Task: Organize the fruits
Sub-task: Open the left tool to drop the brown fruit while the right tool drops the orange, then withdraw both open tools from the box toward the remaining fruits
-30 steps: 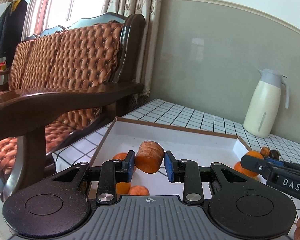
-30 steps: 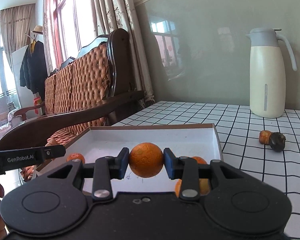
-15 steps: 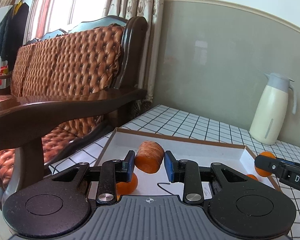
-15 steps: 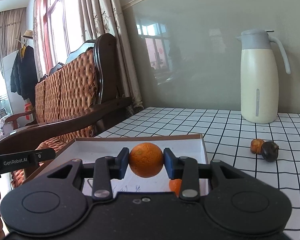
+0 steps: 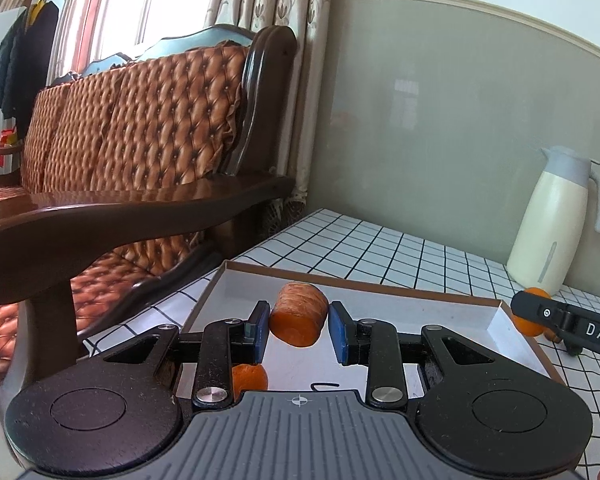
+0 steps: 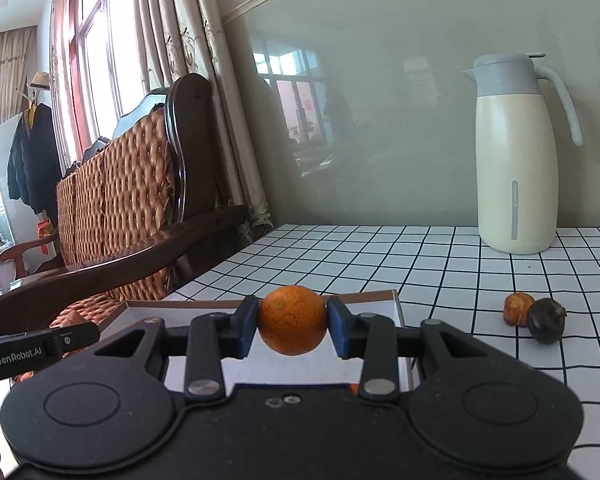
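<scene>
While our left gripper (image 5: 298, 330) jaws clamp the flattened fruit (image 5: 299, 314) and our right gripper (image 6: 292, 328) jaws the orange (image 6: 292, 319), either could slip out beyond the box (image 5: 440, 306).

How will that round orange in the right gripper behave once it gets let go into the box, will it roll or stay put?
The orange looks nearly spherical, so it will probably roll on the flat floor of the box until a wall or another fruit stops it. Its skin looks firm and dimpled, and the right gripper holds it without visible denting, so it probably grips well.
</scene>
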Available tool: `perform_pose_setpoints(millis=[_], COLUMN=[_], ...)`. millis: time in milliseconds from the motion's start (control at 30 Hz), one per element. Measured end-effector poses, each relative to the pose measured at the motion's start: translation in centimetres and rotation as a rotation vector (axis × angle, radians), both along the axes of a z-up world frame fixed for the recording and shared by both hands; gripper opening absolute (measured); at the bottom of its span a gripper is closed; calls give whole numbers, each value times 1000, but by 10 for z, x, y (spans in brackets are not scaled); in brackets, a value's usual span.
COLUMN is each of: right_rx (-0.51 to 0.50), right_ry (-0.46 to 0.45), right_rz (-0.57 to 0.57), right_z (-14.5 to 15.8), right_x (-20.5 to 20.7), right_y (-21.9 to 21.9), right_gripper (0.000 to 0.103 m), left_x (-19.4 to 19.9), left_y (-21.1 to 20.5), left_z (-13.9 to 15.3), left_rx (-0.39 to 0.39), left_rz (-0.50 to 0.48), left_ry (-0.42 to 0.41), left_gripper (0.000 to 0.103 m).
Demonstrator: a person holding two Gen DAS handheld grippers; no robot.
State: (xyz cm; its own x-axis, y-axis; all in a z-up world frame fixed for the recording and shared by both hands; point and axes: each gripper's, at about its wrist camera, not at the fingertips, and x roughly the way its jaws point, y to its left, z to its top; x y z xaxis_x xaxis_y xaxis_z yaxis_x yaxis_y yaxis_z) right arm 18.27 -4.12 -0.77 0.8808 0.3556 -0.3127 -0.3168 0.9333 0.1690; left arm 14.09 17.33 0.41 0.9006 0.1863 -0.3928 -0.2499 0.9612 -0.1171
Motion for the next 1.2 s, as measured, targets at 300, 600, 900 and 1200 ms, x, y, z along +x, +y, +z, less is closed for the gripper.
perform_pose_setpoints(millis=[300,600,900,1200], right_rx=[-19,-57,26,50], right_ry=[1,56,-126,-148], right_rz=[-4,-25,-74,-65], right_z=[-2,-12,11,22], right_x=[15,35,1,-2], right_y=[7,15,-5,-25], right_gripper=[29,37,97,97], left_x=[15,32,19,-5], left_y=[4,10,7,19], left_z=[-5,-11,10,24], left_rx=[-23,-25,41,60], left_rz=[24,61,99,190], left_ry=[18,39,-71,-174], left_gripper=[32,33,103,103])
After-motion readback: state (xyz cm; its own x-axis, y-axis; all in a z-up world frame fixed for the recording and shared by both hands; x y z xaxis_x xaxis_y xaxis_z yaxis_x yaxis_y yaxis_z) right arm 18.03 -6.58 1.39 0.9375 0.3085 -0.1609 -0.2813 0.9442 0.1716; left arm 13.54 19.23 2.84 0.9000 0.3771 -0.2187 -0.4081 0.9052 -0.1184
